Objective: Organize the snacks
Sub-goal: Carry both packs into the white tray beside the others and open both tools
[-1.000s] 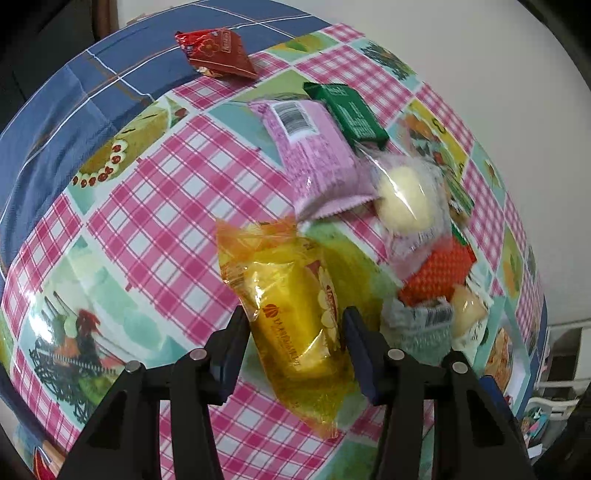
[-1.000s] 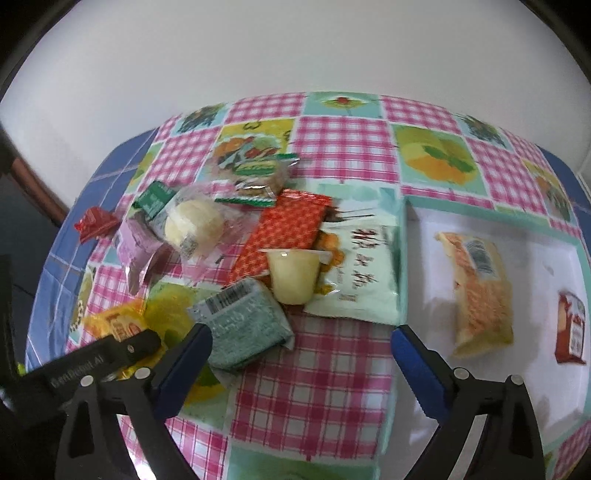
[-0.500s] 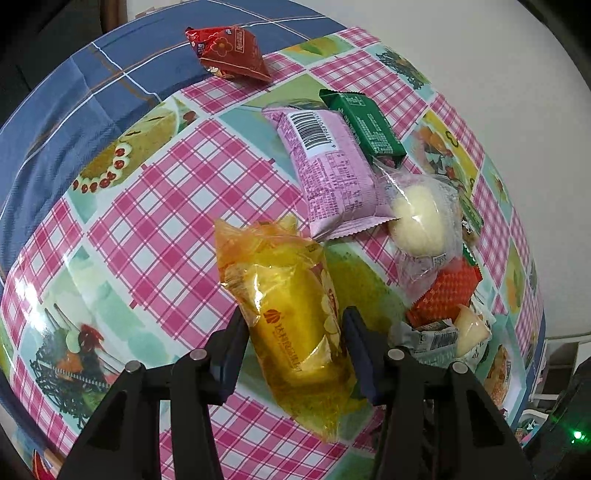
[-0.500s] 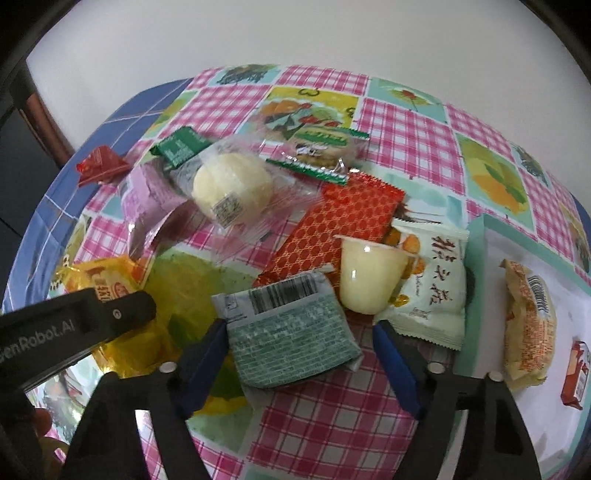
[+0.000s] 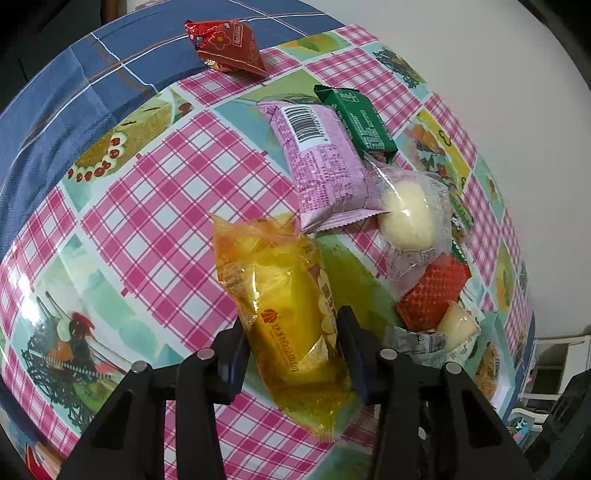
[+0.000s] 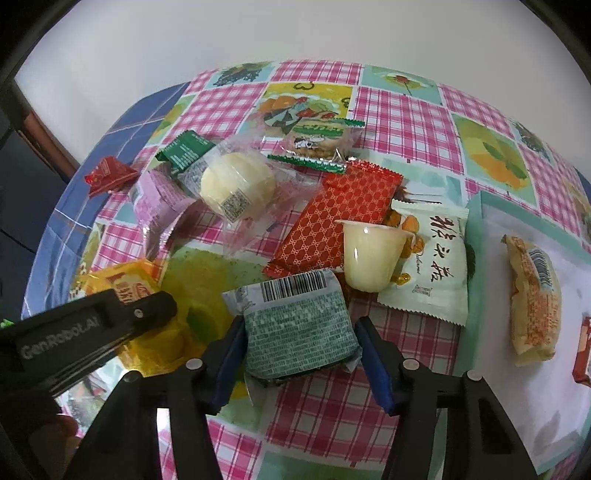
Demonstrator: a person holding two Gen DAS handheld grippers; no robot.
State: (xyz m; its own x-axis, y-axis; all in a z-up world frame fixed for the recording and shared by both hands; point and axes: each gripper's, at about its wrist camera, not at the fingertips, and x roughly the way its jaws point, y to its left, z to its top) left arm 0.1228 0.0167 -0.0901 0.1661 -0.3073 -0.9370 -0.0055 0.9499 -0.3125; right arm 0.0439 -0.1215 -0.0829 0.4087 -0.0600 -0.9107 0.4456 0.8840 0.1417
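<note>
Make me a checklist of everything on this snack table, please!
Surface: checked tablecloth, pink squares with pictures.
Job's things: yellow packet, teal packet, pale tray holding an orange-patterned packet.
Clutter: pink packet, green packet, red packet, jelly cup, all loose.
Grippers: left gripper squeezes the yellow packet, just closing; right gripper around the teal packet, just closing.
Cables: nothing seen.
Surroundings: plain white wall.

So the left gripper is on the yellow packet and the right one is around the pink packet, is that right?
Not quite. The left gripper is on the yellow packet, but the right gripper, whose jaws have just been closing, is around the teal packet, not the pink packet. The right wrist view shows it.
</note>
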